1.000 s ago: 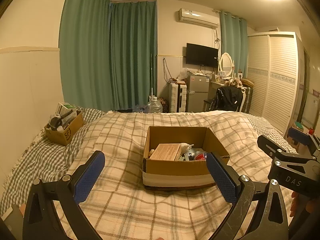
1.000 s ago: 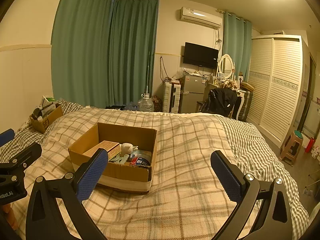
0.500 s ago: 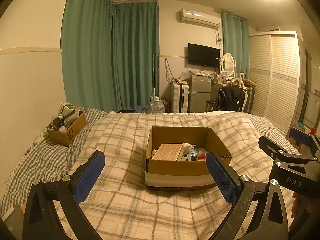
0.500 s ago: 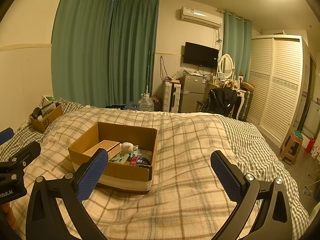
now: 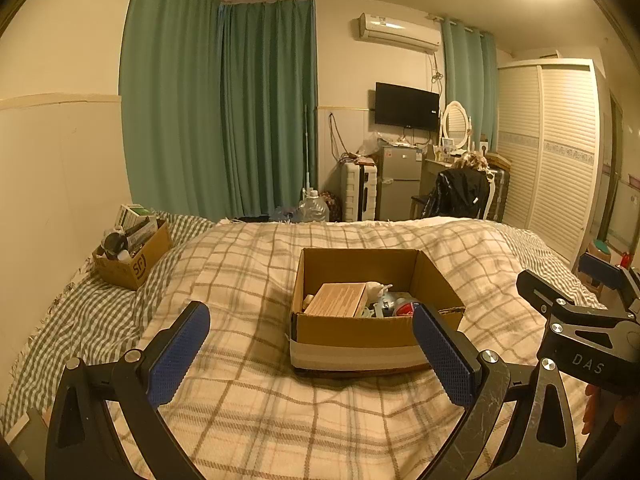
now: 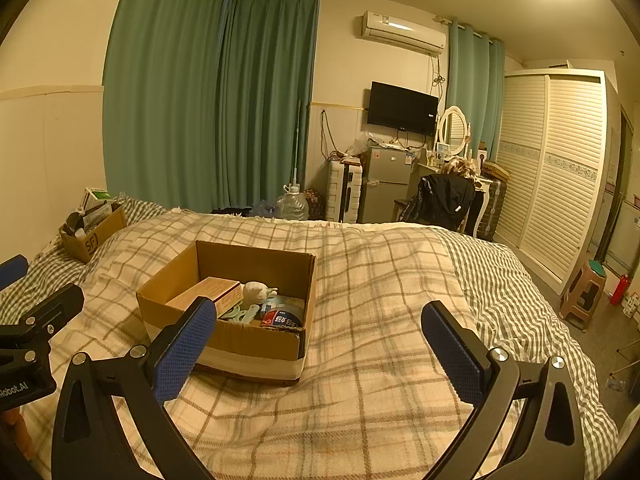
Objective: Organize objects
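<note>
**On the bed's middle, an open box waits between two empty claws**

Near the middle of the bed (image 5: 248, 412), on the plaid blanket, sits the open cardboard box (image 5: 360, 332), its flaps up and its contents loose inside: a tan carton (image 5: 338, 300), a small white figure (image 6: 258, 291), some pale blue plastic pieces (image 6: 240, 314) and a round tin with a red label (image 6: 282, 318). A second, smaller box (image 5: 134, 258), already crammed, stands well apart at the bed's far left corner, against the wall.

Both claws hang over the bed's near edge, short of the box. The left claw (image 5: 310, 358) has its blue pads spread wide with nothing between them; the right claw (image 6: 318, 350) is likewise spread and empty. Neither touches the box or the blanket.

The risks, as I judge them, come mostly from the bedding. The mattress is soft, so pressing down on a wall of the box could tilt it and slide the contents into one corner. The items lie jumbled and touching, so a reach for the tin or the figure may catch the plastic pieces beside it and drag them out. The tin is rounded and may slip from flat pads. With both claws close together at the near edge, reaching in at once could make them collide.
</note>
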Available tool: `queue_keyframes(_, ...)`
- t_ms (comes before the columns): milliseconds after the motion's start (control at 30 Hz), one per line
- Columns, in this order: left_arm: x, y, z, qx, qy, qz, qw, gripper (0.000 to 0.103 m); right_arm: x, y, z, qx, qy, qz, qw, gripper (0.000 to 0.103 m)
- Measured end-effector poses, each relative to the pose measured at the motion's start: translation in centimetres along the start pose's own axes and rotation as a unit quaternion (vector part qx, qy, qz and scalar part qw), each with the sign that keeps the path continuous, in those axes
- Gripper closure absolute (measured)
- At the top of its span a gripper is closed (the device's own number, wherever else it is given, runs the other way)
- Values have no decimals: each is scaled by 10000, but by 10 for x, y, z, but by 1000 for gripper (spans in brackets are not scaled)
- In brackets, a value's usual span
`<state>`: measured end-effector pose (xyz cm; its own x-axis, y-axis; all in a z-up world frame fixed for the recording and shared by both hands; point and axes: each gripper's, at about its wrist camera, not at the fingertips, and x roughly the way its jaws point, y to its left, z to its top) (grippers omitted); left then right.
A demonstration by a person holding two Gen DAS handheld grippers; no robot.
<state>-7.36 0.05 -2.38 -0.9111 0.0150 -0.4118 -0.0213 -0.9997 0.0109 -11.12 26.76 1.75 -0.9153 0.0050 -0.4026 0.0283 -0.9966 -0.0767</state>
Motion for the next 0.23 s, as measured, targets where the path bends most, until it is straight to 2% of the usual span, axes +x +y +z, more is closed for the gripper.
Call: queue_keyframes(233,-2,-2,0,107,-80,60,9999,0,2,2,-1,-2,32,30,10000,0)
